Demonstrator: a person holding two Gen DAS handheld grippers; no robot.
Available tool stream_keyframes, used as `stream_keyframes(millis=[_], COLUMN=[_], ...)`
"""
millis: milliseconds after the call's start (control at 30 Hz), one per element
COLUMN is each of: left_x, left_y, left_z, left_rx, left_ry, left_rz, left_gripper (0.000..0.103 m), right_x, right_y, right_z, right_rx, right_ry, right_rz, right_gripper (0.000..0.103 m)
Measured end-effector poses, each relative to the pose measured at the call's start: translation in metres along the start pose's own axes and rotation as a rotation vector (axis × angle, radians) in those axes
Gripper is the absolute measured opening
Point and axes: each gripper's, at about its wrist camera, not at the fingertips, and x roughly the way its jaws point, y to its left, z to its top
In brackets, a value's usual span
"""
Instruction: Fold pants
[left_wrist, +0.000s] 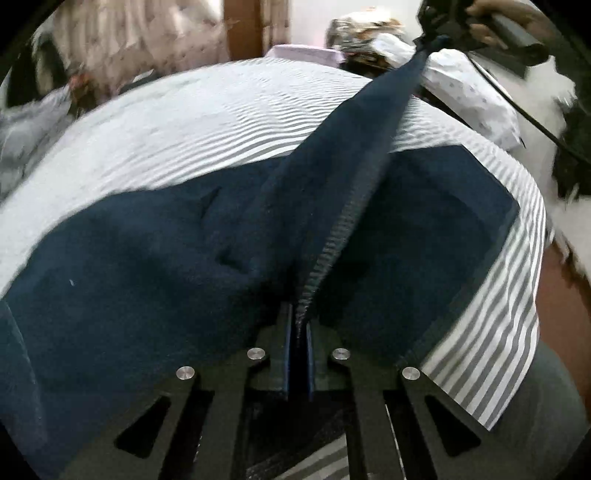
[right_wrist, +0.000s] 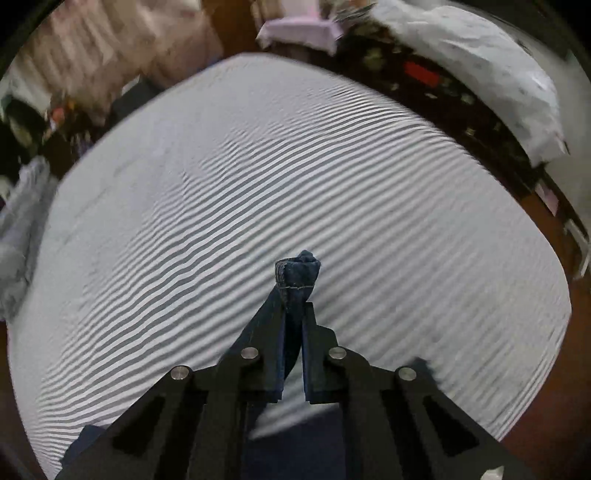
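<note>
Dark navy pants (left_wrist: 147, 251) lie spread across a grey-and-white striped bedsheet (left_wrist: 207, 110). My left gripper (left_wrist: 299, 314) is shut on a ribbed edge of the pants near the bed's front. From there a taut strip of the cloth (left_wrist: 354, 147) rises to the upper right, where my right gripper (left_wrist: 430, 38) is held in a hand. In the right wrist view the right gripper (right_wrist: 295, 306) is shut on a bunched hem (right_wrist: 299, 273) of the pants, lifted above the sheet (right_wrist: 258, 177).
A white patterned pillow (left_wrist: 469, 88) lies at the bed's far right, a pink folded cloth (left_wrist: 306, 51) at the far edge. Brown floor (left_wrist: 557, 306) shows past the bed's right side. Curtains and clutter stand beyond the far left.
</note>
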Motion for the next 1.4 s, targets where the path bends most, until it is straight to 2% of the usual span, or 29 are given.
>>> stream_keyframes(millis=[67,200,267,367,467,567,700,867,967,1067,1133,1233,1300,1400], left_x=[-0.007,-0.016,-0.017,-0.012,-0.014,-0.023,-0.031,-0.013,-0.013,-0.015,-0.020,-0.034,-0.041,-0.044], left_y=[-0.008,-0.010,-0.009,-0.016,-0.023,-0.024,-0.023,-0.029,-0.029,-0.025,-0.021,-0.012,-0.011,-0.014], left_z=[-0.002,-0.004,-0.008,-0.018,-0.024,-0.021,-0.026,-0.039,-0.036,-0.031,-0.024,-0.015,-0.013,-0.019], left_rx=[0.060,0.104,0.138,0.231,0.312,0.299,0.290,0.323,0.293,0.273,0.224,0.158,0.171,0.235], left_ry=[-0.011,-0.013,-0.002,0.035,0.036,0.026,0.030,0.060,0.072,0.094,0.101,0.076,0.076,0.095], left_rz=[0.009,-0.018,-0.030,-0.002,0.027,0.000,-0.067,-0.014,-0.017,-0.026,-0.052,-0.103,-0.116,-0.120], left_gripper=[0.006,0.006,0.006,0.006,0.006,0.006,0.007,0.007,0.008,0.010,0.010,0.011,0.013,0.017], right_x=[-0.015,-0.018,-0.006,0.026,0.056,0.055,0.034,0.053,0.053,0.056,0.048,0.042,0.037,0.020], right_y=[-0.038,-0.113,-0.136,-0.167,-0.193,-0.205,-0.218,-0.227,-0.226,-0.221,-0.223,-0.222,-0.223,-0.221], right_z=[-0.015,-0.058,-0.080,-0.117,-0.144,-0.157,-0.173,-0.207,-0.207,-0.203,-0.197,-0.192,-0.189,-0.176], right_rx=[0.068,0.176,0.204,0.264,0.327,0.358,0.340,0.369,0.363,0.338,0.350,0.334,0.358,0.333], right_ry=[0.002,0.029,0.054,0.136,0.194,0.174,0.122,0.165,0.145,0.165,0.142,0.126,0.116,0.022], right_rz=[0.028,0.034,0.026,0.009,0.013,0.049,0.039,0.051,0.062,0.043,0.024,0.023,0.019,0.020], right_gripper=[0.005,0.006,0.006,0.006,0.006,0.006,0.006,0.008,0.009,0.020,0.028,0.031,0.031,0.031])
